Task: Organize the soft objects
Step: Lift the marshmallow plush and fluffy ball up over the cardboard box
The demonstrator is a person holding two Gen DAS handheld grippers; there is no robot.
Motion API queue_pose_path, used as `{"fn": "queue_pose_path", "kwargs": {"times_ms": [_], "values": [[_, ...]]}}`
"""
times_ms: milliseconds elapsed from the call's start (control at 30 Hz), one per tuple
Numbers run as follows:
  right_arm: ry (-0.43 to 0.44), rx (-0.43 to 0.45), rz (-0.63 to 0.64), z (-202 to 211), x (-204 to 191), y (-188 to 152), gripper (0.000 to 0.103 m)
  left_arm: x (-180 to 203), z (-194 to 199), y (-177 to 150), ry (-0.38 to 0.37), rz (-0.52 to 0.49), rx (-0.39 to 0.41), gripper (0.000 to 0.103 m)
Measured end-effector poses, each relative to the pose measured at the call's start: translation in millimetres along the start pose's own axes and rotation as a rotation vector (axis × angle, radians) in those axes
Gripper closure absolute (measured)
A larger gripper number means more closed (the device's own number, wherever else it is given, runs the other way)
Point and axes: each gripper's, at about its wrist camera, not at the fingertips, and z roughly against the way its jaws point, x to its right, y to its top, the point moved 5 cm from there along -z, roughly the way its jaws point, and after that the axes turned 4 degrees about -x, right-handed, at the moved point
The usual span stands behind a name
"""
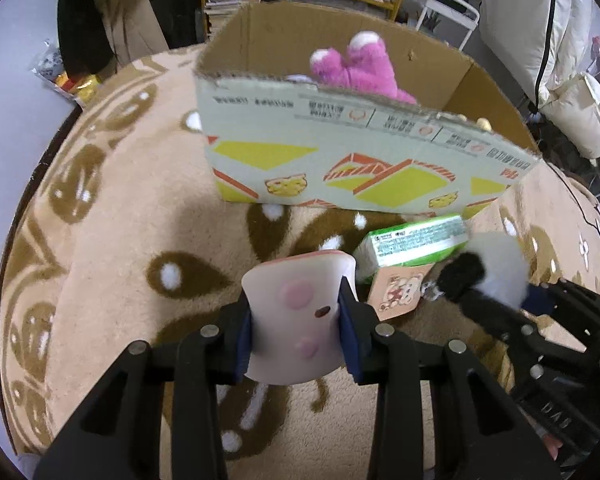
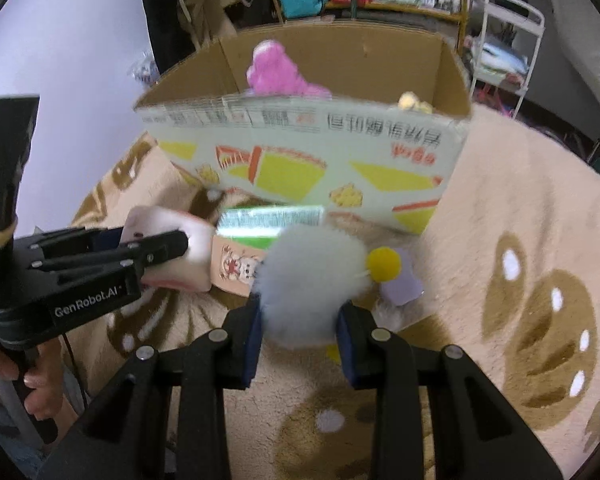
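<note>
A cream toast-shaped squishy toy [image 1: 296, 300] with pink spots sits squeezed between the blue pads of my left gripper [image 1: 296, 328], lifted off the blanket. My right gripper [image 2: 300, 332] is shut on a white fluffy plush [image 2: 312, 280] that carries a yellow pompom [image 2: 384, 264]. In the left wrist view this plush [image 1: 500, 264] shows a black furry part, with the right gripper [image 1: 532, 298] beside it. In the right wrist view the left gripper [image 2: 156, 240] holds the toast toy [image 2: 196, 240] at the left. Ahead stands an open cardboard box [image 1: 340, 152] [image 2: 300, 148] with a pink plush [image 1: 360, 68] [image 2: 276, 72] inside.
A green tissue pack [image 1: 416, 240] [image 2: 268, 220] and a small bear-printed packet [image 1: 396, 292] [image 2: 236, 268] lie in front of the box on the beige patterned blanket [image 1: 120, 240]. A lilac item [image 2: 402, 284] lies under the pompom. A yellow plush [image 2: 412, 102] peeks from the box's right corner. Shelves and furniture stand behind.
</note>
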Motion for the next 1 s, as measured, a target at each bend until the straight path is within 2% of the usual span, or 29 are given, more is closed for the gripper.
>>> {"fn": "queue_pose_path", "kwargs": {"times_ms": [167,400,633,733,1000], "values": [[-0.006,0.084,0.021,29.6,-3.6,6.4,0.069,1.6,18.1,-2.9,0.026,-0.014,0.044,0.069],[-0.013,0.18,0.034,63.2,-13.3,11.4,0.069,5.0,54.8,-5.5,0.087,-0.033,0.172,0.069],[-0.019,0.282,0.05,95.2,-19.9,20.2,0.069,8.9,97.3,-2.2,0.154,-0.056,0.386,0.069],[-0.043,0.333,0.064,108.4,-21.9,24.0,0.069,6.5,107.6,0.3,0.154,-0.048,0.443,0.069],[-0.083,0.455,0.064,136.9,-18.1,40.8,0.069,4.3,139.1,10.3,0.238,-0.058,0.594,0.068]]}}
